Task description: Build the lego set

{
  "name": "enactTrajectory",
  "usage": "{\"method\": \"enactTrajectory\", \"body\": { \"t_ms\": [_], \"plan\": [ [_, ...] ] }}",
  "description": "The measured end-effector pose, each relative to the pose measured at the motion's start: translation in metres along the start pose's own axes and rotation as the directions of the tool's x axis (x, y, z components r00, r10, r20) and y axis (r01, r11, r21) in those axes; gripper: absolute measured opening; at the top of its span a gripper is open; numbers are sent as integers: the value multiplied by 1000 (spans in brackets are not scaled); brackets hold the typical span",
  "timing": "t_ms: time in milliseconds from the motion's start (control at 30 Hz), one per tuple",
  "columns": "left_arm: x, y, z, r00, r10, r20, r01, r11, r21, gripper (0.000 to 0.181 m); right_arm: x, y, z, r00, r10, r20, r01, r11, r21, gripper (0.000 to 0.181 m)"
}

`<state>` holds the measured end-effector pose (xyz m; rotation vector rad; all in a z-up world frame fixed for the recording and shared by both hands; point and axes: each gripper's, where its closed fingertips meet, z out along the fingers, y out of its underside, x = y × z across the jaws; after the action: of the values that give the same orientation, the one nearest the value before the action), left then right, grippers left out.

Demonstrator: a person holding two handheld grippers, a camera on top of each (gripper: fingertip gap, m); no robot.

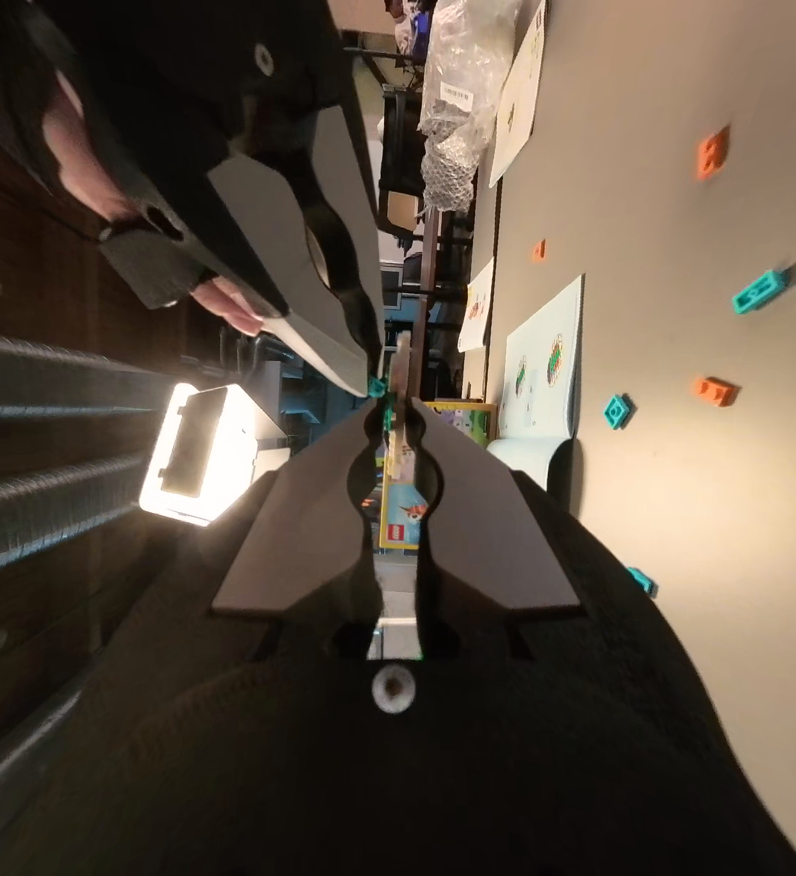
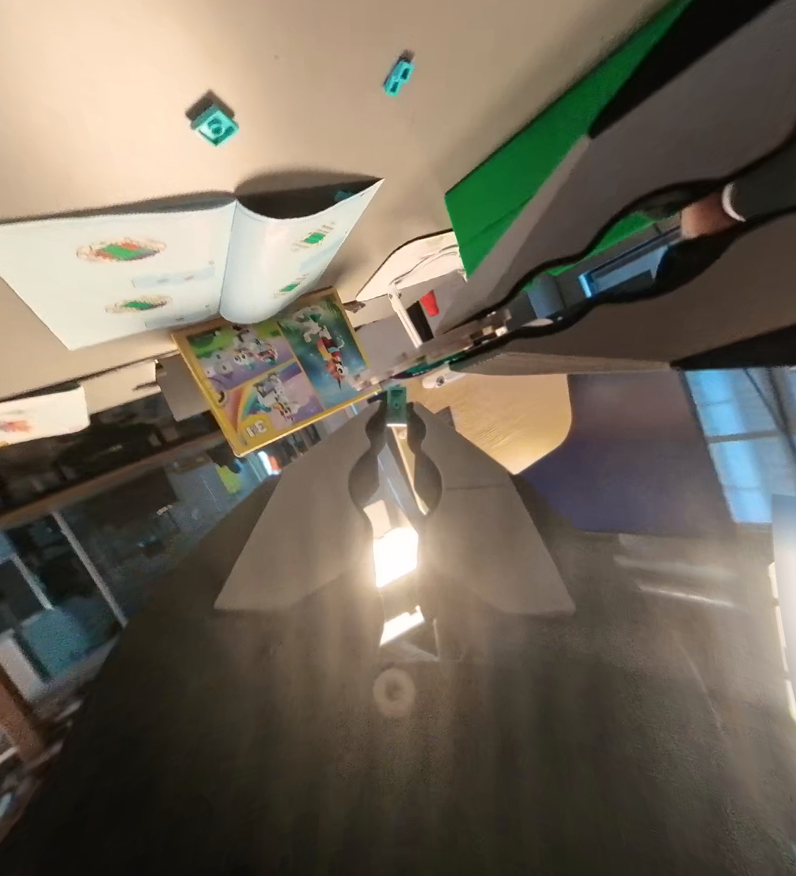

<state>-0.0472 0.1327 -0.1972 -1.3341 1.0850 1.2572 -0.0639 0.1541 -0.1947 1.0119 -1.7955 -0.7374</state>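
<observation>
Your left gripper [image 1: 393, 407] pinches a flat, partly built plate assembly [image 1: 402, 374] edge-on between its tips, lifted clear of the table [image 1: 671, 474]. Meeting it from the other side, your right gripper [image 2: 393, 410] is pressed onto a small teal piece [image 2: 395, 396], which sits right at the assembly's edge; whether it has seated you cannot tell from either view.

Judging by what lies about, the build is early: beyond the assembly an open instruction booklet [image 1: 543, 365] rests on the table, and loose teal bricks [image 1: 618, 411] and orange bricks [image 1: 716, 391] are scattered past the booklet, unused.

Farther behind the assembly the set's box [image 2: 273, 374] stands; its contents are hidden. A crumpled plastic bag [image 1: 462, 95] lies beyond, contents unclear.
</observation>
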Motion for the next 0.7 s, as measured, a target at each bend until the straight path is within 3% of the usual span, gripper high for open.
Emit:
{"method": "enactTrajectory", "body": {
  "t_ms": [267, 500, 700],
  "plan": [
    [-4, -6, 0, 1000, -12, 11, 12, 1000, 6, 7, 3, -4, -6, 982, -190, -3, 190, 982, -4, 7],
    [-6, -10, 0, 1000, -10, 25, 10, 1000, 18, 7, 8, -11, -13, 974, -227, -6, 227, 973, 34, 8],
    [-5, -10, 0, 999, -20, 28, 20, 1000, 21, 7, 4, -13, -18, 977, -211, 14, 209, 976, 65, 21]
  ]
}}
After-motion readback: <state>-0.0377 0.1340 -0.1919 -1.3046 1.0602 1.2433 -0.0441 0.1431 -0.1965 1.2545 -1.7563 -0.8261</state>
